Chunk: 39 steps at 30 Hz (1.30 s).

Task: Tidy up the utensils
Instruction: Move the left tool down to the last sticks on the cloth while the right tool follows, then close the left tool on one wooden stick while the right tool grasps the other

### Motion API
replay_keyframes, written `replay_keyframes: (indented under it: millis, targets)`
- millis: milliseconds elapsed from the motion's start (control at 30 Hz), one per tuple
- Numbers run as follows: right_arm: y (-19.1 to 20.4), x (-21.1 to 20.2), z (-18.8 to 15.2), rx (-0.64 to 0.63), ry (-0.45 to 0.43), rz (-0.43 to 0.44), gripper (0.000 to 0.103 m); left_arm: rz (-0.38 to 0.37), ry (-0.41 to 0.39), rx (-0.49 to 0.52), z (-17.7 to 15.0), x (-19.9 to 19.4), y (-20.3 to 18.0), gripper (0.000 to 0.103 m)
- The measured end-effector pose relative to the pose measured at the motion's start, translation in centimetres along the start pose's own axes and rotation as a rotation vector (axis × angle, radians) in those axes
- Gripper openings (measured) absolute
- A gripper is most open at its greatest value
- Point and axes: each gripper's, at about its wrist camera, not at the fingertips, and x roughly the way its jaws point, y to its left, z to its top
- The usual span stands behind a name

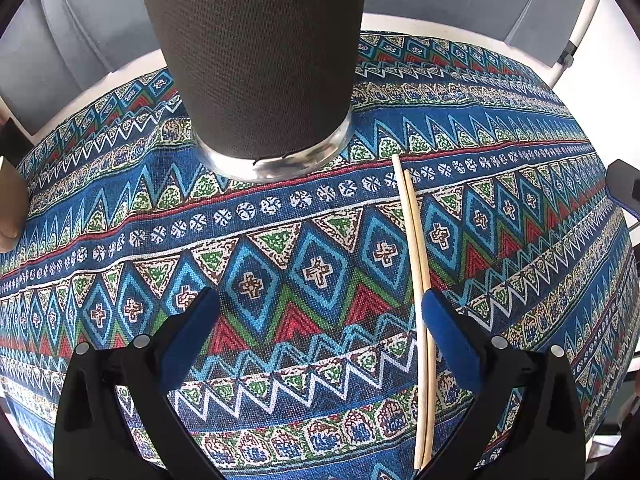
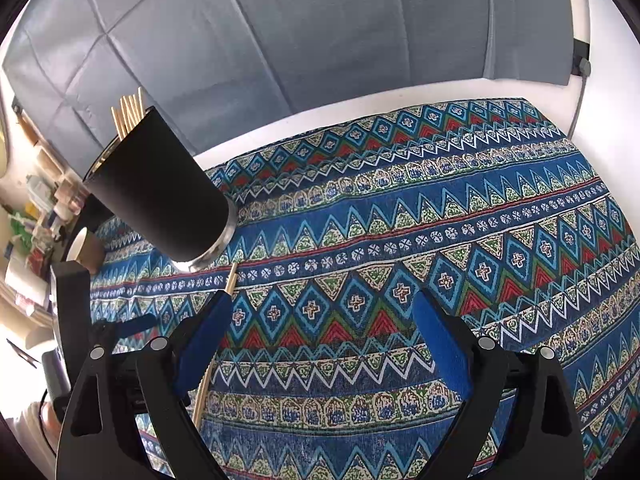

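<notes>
A pair of pale wooden chopsticks (image 1: 416,264) lies side by side on the patterned cloth, tips pointing toward a tall black cup (image 1: 256,52) with a silver base. My left gripper (image 1: 320,300) is open and low over the cloth, its right finger touching or just beside the chopsticks. In the right wrist view the black cup (image 2: 160,192) stands at the left and holds several chopsticks (image 2: 128,112). The lying chopsticks (image 2: 218,332) run past the left finger of my right gripper (image 2: 324,304), which is open and empty.
The blue, red and green patterned cloth (image 2: 400,240) covers a white table (image 2: 320,116). A grey padded sofa (image 2: 320,32) is behind it. A paper cup (image 2: 84,248) and cluttered shelves stand at the far left. The left gripper's body (image 2: 72,312) shows at the left.
</notes>
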Motion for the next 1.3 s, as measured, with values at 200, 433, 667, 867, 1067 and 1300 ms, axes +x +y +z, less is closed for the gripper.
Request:
replay_keyframes:
  millis: [200, 433, 667, 867, 1067, 1300]
  targets:
    - [-0.1, 0.5, -0.1, 0.007, 0.019, 0.006, 0.087, 0.036, 0.054, 0.048, 1.6, 1.3, -2.3, 0.099]
    - [0.1, 1.4, 0.1, 0.012, 0.062, -0.007, 0.087, 0.050, 0.099, -0.004, 2.5, 2.0, -2.2, 0.099]
    - [1.7, 2.9, -0.3, -0.022, 0.131, -0.024, 0.087, 0.078, 0.089, -0.082, 1.6, 2.1, 0.2, 0.099]
    - [4.9, 4.4, -1.8, -0.126, 0.210, -0.030, 0.087, 0.093, 0.067, -0.112, 0.8, 2.1, 0.3, 0.099]
    - [7.3, 6.1, -3.0, -0.168, 0.281, -0.026, 0.087, 0.099, 0.054, -0.125, -0.4, 1.6, 1.4, 0.099]
    - [9.3, 8.1, -3.8, -0.175, 0.327, -0.044, 0.087, 0.118, 0.054, -0.186, -2.4, 1.2, 3.6, 0.098]
